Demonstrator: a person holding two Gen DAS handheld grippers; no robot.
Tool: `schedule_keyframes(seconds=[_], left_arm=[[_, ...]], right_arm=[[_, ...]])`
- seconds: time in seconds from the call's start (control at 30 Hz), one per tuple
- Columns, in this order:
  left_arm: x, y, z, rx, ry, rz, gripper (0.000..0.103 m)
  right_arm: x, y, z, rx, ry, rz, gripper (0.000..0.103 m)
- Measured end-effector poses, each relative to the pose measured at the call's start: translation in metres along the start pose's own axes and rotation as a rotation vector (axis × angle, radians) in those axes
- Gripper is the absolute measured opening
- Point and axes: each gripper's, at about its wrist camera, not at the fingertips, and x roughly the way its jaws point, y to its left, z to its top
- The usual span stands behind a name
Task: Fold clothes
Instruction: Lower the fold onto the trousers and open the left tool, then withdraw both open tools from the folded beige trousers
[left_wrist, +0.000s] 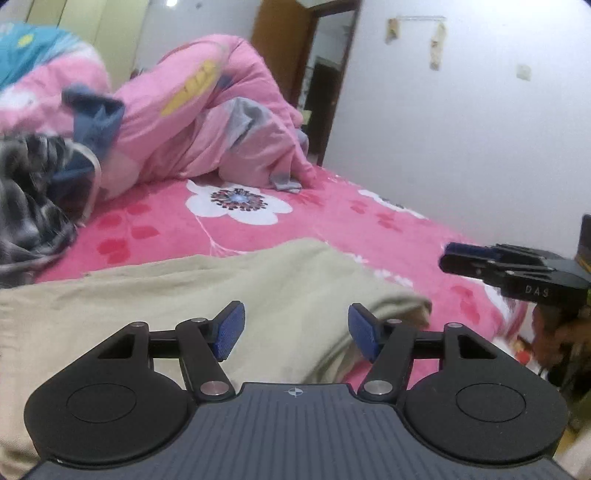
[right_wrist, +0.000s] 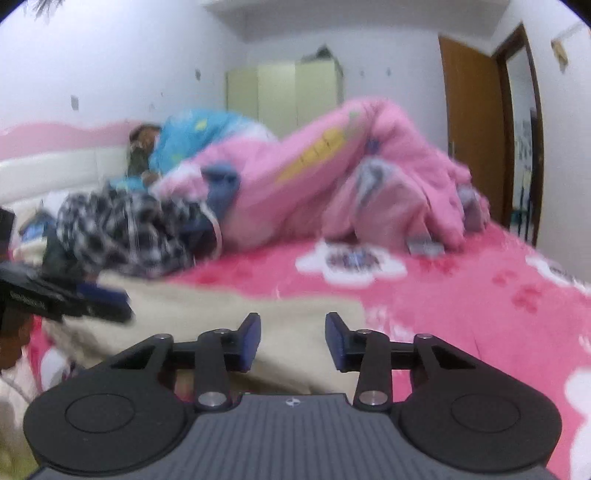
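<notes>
The letters "DAS" stand in pale print on the black body of the right gripper (left_wrist: 448, 254), seen from the left wrist. No other text is readable.

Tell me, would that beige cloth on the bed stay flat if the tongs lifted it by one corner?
Probably not. The beige cloth lies in soft folds on the pink bedspread, so it would likely droop. It looks thick, perhaps slightly heavy. Its fuzzy surface seems unlikely to slip.

White walls (left_wrist: 461, 122), brown door (right_wrist: 476, 122) standing open, pale green wardrobe (right_wrist: 284, 92) in the back. Bed (left_wrist: 332, 229) has a loud pink flower sheet and a white headboard (right_wrist: 62, 170).
</notes>
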Motion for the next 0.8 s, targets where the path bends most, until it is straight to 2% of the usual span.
schedule_keyframes(seconds=[0.1,0.17,0.23,0.27,0.4,0.43,0.47,0.53,0.6,0.67,0.73,0.8], left_arm=[[0.030,-0.016,-0.013,0.106,0.087,0.055,0.062],[0.044,-0.024,-0.033,0.177,0.153,0.077,0.063],[0.041,-0.034,-0.049,0.279,0.106,0.097,0.066],[0.040,-0.038,-0.051,0.318,0.107,0.108,0.067],[0.040,-0.035,-0.042,0.294,0.132,0.101,0.069],[0.038,-0.034,-0.040,0.278,0.138,0.100,0.070],[0.035,-0.032,-0.037,0.262,0.141,0.101,0.070],[0.030,-0.031,-0.032,0.231,0.144,0.104,0.070],[0.025,-0.028,-0.025,0.196,0.137,0.100,0.070],[0.023,-0.026,-0.017,0.151,0.130,0.088,0.072],[0.024,-0.021,-0.008,0.093,0.121,0.072,0.074],[0.027,-0.016,-0.002,0.019,0.122,0.054,0.079]], right_arm=[[0.020,0.005,-0.011,-0.020,0.053,0.019,0.036],[0.041,-0.005,-0.043,-0.015,0.203,-0.009,0.034],[0.038,-0.020,-0.067,0.061,0.207,0.008,0.033],[0.036,-0.027,-0.078,0.102,0.201,0.019,0.033],[0.033,-0.036,-0.060,0.198,0.200,0.018,0.036],[0.028,-0.038,-0.056,0.212,0.176,0.012,0.041],[0.022,-0.040,-0.053,0.225,0.149,0.004,0.051],[0.011,-0.045,-0.047,0.251,0.095,-0.011,0.058],[0.004,-0.055,-0.045,0.301,0.060,-0.033,0.070],[0.002,-0.067,-0.047,0.358,0.048,-0.058,0.089],[0.003,-0.072,-0.051,0.378,0.045,-0.106,0.103],[0.003,-0.074,-0.055,0.382,0.041,-0.162,0.103]])
